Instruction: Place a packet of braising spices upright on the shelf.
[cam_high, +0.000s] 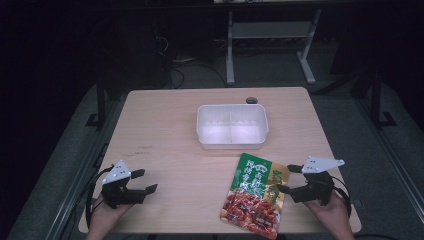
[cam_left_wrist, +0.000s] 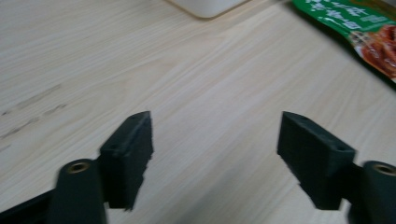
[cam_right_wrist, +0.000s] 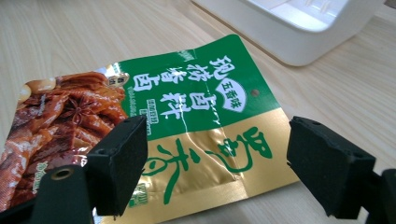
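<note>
The table (cam_high: 165, 150) carries a white tray (cam_high: 232, 142) in the middle and, just in front of it, a flat snack pouch (cam_high: 255, 195). The pouch looks light, soft and slippery; its gold edge seems best to grip. The right tongs (cam_high: 290, 178) stand apart beside this edge, and the left tongs (cam_high: 141, 180) stand apart over bare wood.

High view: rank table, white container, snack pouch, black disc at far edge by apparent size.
1. Table, by far the largest.
2. White container.
3. Snack pouch, a little smaller in footprint, though it lies nearer the camera, so the gap with the container is unsure.
4. Black disc, smallest.
</note>
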